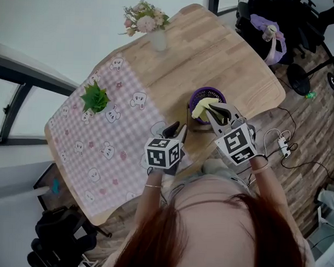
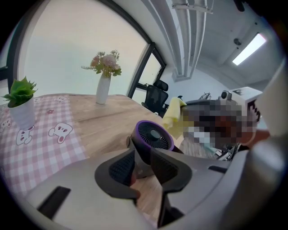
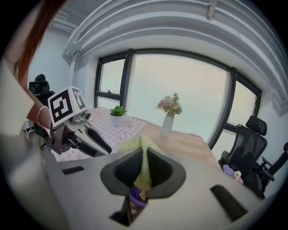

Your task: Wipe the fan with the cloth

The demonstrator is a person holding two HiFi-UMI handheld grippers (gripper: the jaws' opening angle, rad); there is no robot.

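The bare wooden counter [image 1: 235, 67] lies open between the small purple round fan [image 1: 209, 91] at its near edge and the white vase of pink flowers [image 1: 158, 41] far back; leftward, only the green potted plant [image 1: 95, 97] interrupts the pink checked mat [image 1: 109, 144].

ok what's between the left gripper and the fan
Nothing in the way. In the left gripper view the left gripper, jaws apart, sits close up to the purple fan; only bare wooden table shows between.

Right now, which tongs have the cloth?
The right tongs, shut on the yellow cloth over the purple fan. The left tongs stand open, gripping nothing.
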